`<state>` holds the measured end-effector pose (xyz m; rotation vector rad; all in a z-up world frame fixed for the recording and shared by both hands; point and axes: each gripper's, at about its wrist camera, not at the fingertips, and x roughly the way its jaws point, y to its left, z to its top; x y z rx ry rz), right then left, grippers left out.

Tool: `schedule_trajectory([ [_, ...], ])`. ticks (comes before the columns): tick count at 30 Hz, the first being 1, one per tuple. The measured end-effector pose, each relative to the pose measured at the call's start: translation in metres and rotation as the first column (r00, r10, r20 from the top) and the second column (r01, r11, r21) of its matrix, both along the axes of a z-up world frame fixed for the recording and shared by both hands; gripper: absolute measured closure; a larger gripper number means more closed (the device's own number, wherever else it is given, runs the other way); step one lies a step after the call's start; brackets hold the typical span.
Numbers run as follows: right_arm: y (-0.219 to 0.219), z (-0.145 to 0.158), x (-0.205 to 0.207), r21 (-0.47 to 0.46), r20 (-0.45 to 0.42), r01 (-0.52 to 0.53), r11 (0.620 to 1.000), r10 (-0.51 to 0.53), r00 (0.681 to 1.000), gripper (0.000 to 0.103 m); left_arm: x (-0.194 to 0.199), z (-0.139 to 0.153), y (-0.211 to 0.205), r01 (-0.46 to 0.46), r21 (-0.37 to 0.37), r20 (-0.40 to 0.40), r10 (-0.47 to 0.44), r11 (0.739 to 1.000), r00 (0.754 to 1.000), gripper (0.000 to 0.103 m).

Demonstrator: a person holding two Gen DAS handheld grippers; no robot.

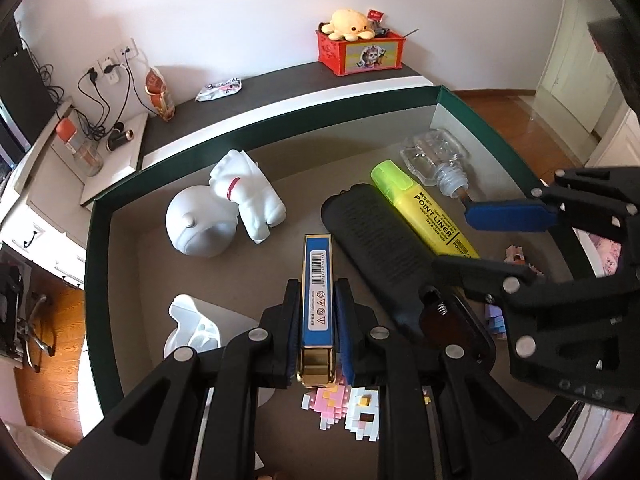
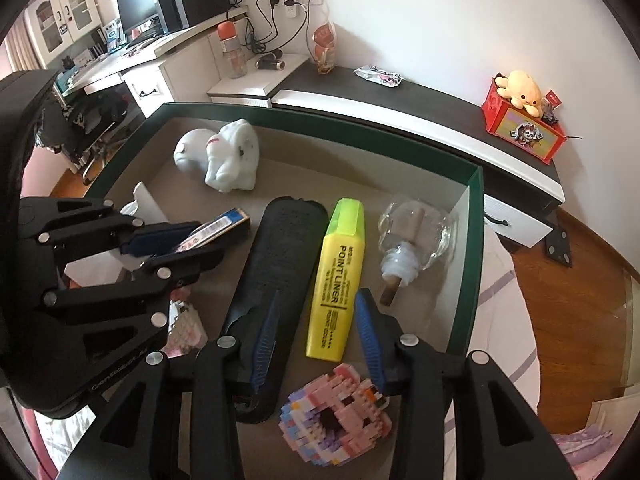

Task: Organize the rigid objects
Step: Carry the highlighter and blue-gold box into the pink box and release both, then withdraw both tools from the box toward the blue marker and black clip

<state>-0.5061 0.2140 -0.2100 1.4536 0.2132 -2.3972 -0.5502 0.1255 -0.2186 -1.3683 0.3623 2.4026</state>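
Observation:
A shallow green-walled box [image 1: 120, 200] holds the objects. My left gripper [image 1: 316, 286] is shut on a slim blue box with a gold end [image 1: 318, 280], which lies low over the grey floor; the right wrist view shows this gripper [image 2: 208, 240] at the left with the blue box [image 2: 226, 220] in it. My right gripper [image 2: 318, 296] is open, and the yellow highlighter [image 2: 340, 276] lies between its fingers without the pads pressing on it. A long black case [image 2: 280, 248] lies beside the highlighter, partly under the left finger. In the left wrist view the right gripper [image 1: 456, 238] hovers over the highlighter [image 1: 420, 208].
A white figurine [image 1: 240, 196] lies at the back left of the box and a corked glass bottle [image 2: 416, 228] at the right wall. A pink brick model [image 2: 340, 412] sits near the front, with a white plastic piece [image 1: 192, 320] at the left. Behind stand a dark shelf and a red crate [image 1: 360, 52].

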Motion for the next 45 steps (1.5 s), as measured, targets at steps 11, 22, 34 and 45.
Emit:
schedule_trajectory([
  [11,0.007,0.016,0.023,-0.021,-0.031,0.011,1.000,-0.011,0.999,0.062,0.014,0.016,-0.011,-0.051,0.010,-0.071,0.051,0.999,0.996,0.021],
  [22,0.003,0.045,0.075,-0.038,-0.113,-0.005,0.999,0.000,0.994,0.047,0.072,0.050,-0.040,-0.087,0.039,-0.171,0.092,0.995,0.981,0.008],
  [34,-0.003,0.075,0.172,-0.088,-0.289,0.005,0.996,-0.030,0.957,0.020,0.182,0.091,-0.076,-0.105,0.131,-0.298,0.140,0.986,0.944,0.000],
  [45,-0.008,0.085,0.271,-0.131,-0.385,-0.009,0.991,-0.042,0.922,0.000,0.277,0.094,-0.095,-0.132,0.206,-0.358,0.200,0.970,0.912,0.000],
])
